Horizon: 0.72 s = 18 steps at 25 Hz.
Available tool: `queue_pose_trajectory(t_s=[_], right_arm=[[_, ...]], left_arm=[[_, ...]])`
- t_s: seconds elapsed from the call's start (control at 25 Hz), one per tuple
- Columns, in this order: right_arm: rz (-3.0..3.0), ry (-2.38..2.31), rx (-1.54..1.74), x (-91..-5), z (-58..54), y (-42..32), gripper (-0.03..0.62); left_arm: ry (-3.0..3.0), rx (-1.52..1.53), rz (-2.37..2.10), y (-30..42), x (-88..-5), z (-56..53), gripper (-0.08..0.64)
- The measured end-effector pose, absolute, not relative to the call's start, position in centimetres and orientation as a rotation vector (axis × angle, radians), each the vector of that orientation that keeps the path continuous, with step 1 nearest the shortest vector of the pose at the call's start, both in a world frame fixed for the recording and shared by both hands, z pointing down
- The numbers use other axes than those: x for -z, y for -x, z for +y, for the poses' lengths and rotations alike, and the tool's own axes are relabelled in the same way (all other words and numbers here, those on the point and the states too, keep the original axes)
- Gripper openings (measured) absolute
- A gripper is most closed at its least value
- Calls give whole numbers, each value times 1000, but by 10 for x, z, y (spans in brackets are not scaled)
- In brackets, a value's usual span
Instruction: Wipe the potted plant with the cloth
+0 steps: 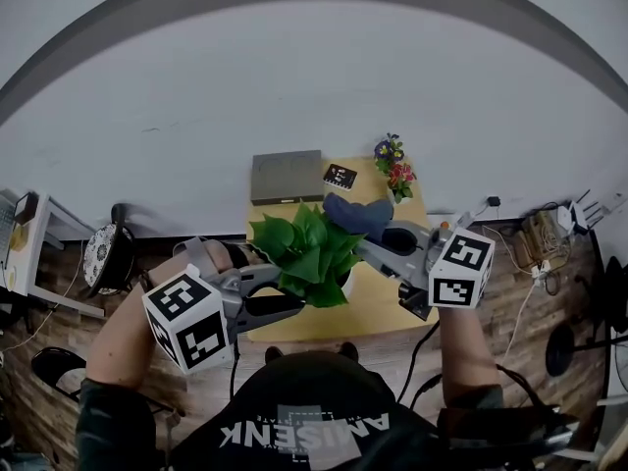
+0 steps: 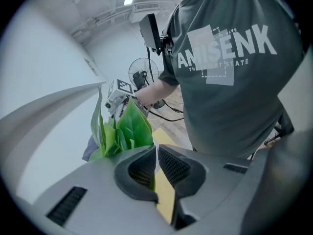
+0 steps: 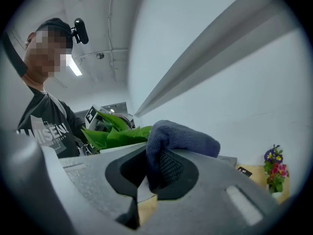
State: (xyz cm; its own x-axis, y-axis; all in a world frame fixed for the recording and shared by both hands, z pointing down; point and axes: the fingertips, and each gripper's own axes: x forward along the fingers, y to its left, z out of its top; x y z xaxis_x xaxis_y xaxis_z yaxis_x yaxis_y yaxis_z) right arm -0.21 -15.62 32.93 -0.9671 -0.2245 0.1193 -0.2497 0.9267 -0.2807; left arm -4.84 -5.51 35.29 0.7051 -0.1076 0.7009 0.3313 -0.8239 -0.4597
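Two grippers meet at the potted plant (image 1: 309,248), which stands near the middle of a small yellow table (image 1: 383,307) just ahead of the person; its broad, glossy green leaves fan out from the centre, upright and unwrinkled, and only a sliver of pale pot shows beneath them. Left gripper (image 1: 294,304): jaws pressed almost together on the near-left leaf (image 2: 153,182), which the left gripper view shows edge-on as a thin green strip between the pads; that leaf's long axis seems to run from the plant's centre out toward this gripper. Right gripper (image 1: 371,235): jaws pinching a dark blue cloth (image 1: 355,214), its bunched free end bulging over the upper jaw; the cloth sits at the far-right edge of the foliage, touching or just beside it; which cannot be told. From the cloth the steadied leaf lies leftward and nearer the person, across the crown; the wipe therefore probably calls for the right gripper to draw the cloth along that axis.
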Motion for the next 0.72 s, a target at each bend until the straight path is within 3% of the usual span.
queue_pose_trajectory(t_s=[0.72], right_arm=[[-2982,-135,-578,-377,-124,-11,29]], left_arm=[[2457,950,-179,55,-328,-59,20]])
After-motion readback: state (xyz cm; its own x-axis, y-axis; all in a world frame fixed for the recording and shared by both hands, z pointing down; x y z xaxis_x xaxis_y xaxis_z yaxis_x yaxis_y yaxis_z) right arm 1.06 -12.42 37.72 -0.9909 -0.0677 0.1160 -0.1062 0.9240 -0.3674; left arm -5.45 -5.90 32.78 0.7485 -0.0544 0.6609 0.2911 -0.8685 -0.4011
